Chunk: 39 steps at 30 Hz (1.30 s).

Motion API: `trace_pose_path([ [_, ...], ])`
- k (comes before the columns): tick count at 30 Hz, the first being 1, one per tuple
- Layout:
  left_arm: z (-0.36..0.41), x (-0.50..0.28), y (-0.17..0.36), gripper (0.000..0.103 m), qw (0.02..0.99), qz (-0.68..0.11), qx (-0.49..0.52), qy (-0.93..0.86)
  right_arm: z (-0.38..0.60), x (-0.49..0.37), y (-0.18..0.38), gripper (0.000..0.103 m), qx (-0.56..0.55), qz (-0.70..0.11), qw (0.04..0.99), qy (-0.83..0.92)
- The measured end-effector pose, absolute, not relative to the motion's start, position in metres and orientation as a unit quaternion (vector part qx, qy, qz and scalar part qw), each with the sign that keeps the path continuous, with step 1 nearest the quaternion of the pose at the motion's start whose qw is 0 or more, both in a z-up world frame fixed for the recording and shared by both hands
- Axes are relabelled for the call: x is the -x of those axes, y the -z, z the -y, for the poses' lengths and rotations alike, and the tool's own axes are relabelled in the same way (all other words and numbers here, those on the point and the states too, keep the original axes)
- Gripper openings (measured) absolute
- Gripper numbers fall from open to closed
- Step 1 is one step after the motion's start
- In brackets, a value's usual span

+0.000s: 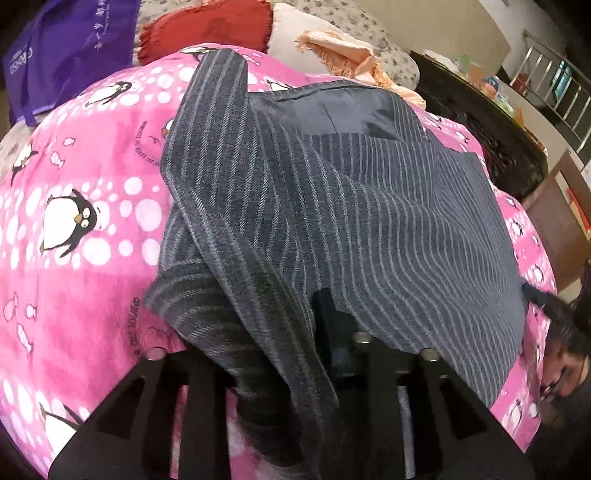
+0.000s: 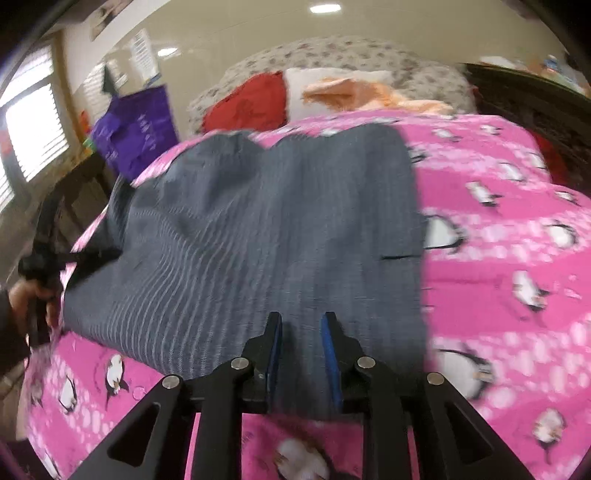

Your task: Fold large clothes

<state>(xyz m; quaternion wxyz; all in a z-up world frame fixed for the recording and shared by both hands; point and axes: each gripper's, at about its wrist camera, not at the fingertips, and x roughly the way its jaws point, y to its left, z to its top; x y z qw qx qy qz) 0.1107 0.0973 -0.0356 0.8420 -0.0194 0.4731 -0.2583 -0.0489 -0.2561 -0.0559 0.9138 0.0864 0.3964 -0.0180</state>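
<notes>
My left gripper (image 1: 295, 354) is buried under a lifted fold of the striped grey jacket (image 1: 332, 206); I cannot tell its jaw state. My right gripper (image 2: 301, 343) hovers spread above it. The jacket lies on the pink penguin blanket (image 2: 498, 221), red pillow (image 2: 247, 101) beyond.

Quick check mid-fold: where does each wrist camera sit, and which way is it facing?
Left wrist: on the left gripper, facing up the bed; dark grey pinstriped jacket drapes over its fingers.
Right wrist: on the right gripper, open above the jacket's near hem; a hand shows far left.
Shared: jacket, pink penguin-print blanket, red cushion.
</notes>
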Motion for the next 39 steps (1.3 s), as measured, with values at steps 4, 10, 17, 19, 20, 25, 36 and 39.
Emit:
trace_pose_path([
  [4, -0.091, -0.101, 0.039, 0.066, 0.835, -0.471, -0.017, 0.285, 0.276, 0.072, 0.041, 0.032, -0.082, -0.390, 0.916, 0.049],
  [10, -0.084, -0.103, 0.041, 0.073, 0.832, -0.471, -0.014, 0.294, 0.299, 0.103, 0.041, 0.072, -0.065, -0.382, 0.918, 0.088],
  [17, -0.077, -0.108, 0.019, 0.011, 0.820, -0.496, -0.006, 0.285, 0.329, 0.113, 0.056, 0.072, -0.091, -0.399, 0.904, 0.123],
  [19, -0.074, -0.105, 0.004, 0.011, 0.815, -0.491, 0.018, 0.308, 0.337, 0.116, 0.058, 0.072, -0.098, -0.397, 0.903, 0.129],
  [20, -0.070, -0.104, -0.009, 0.010, 0.812, -0.485, 0.036, 0.323, 0.341, 0.118, 0.059, 0.072, -0.100, -0.395, 0.904, 0.132],
  [25, -0.033, -0.108, -0.054, 0.010, 0.793, -0.478, 0.098, 0.365, 0.360, 0.130, 0.066, 0.072, -0.116, -0.388, 0.903, 0.146],
  [36, 0.097, -0.141, -0.076, 0.010, 0.778, -0.499, 0.171, 0.343, 0.396, 0.178, 0.085, 0.072, -0.154, -0.371, 0.902, 0.161],
  [39, 0.142, -0.144, -0.065, 0.010, 0.784, -0.513, 0.163, 0.309, 0.399, 0.188, 0.087, 0.072, -0.153, -0.366, 0.905, 0.157],
])
